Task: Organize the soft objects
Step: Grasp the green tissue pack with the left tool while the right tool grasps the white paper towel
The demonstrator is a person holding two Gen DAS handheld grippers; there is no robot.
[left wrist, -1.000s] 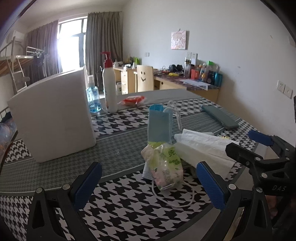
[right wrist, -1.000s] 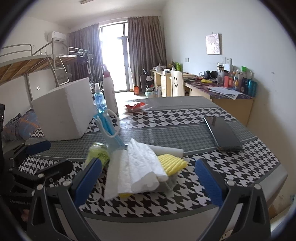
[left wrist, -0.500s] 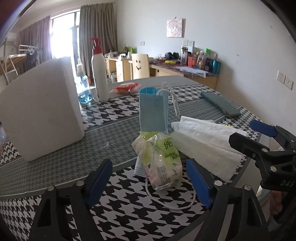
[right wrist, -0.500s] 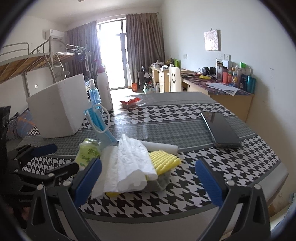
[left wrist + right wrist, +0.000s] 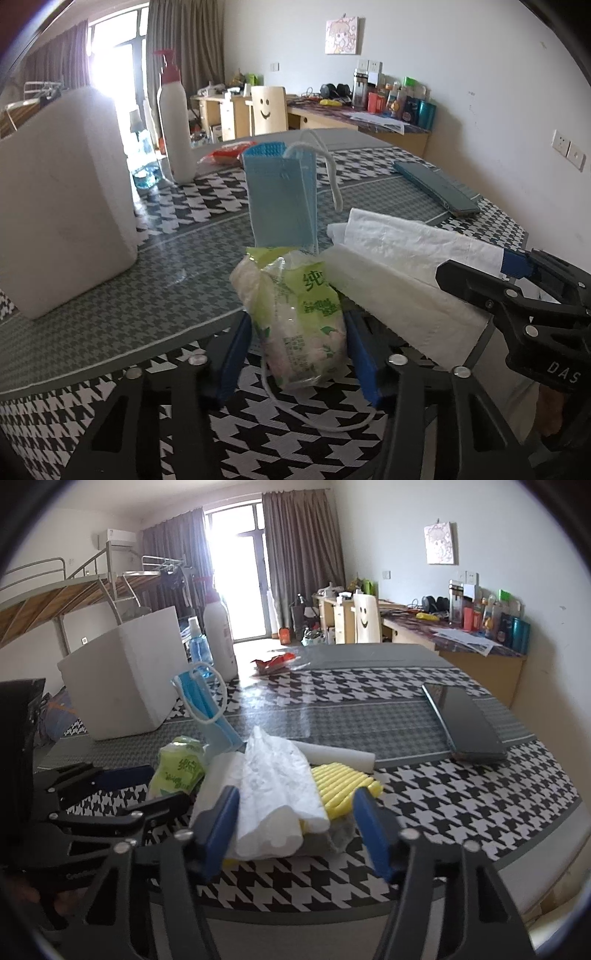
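A green tissue pack [image 5: 299, 317] sits near the table's front edge, with a blue face mask [image 5: 280, 195] standing up behind it. My left gripper [image 5: 297, 347] has its jaws closed around the pack. The pack also shows in the right wrist view [image 5: 179, 768]. A folded white towel [image 5: 273, 797] lies over a yellow sponge [image 5: 345, 784]. My right gripper [image 5: 295, 830] has its jaws on either side of the towel and sponge; a small gap shows at the sponge side. The towel also shows in the left wrist view [image 5: 402, 266].
A white foam box [image 5: 62, 225] stands at the left. Behind it are a white pump bottle [image 5: 173, 125] and a blue spray bottle [image 5: 199, 646]. A dark flat case [image 5: 465, 720] lies at the right. The table's front edge [image 5: 332, 904] is close to both grippers.
Both grippers moved forward and narrowed. The left jaws closed onto the tissue pack. The right jaws closed in around the towel and sponge.
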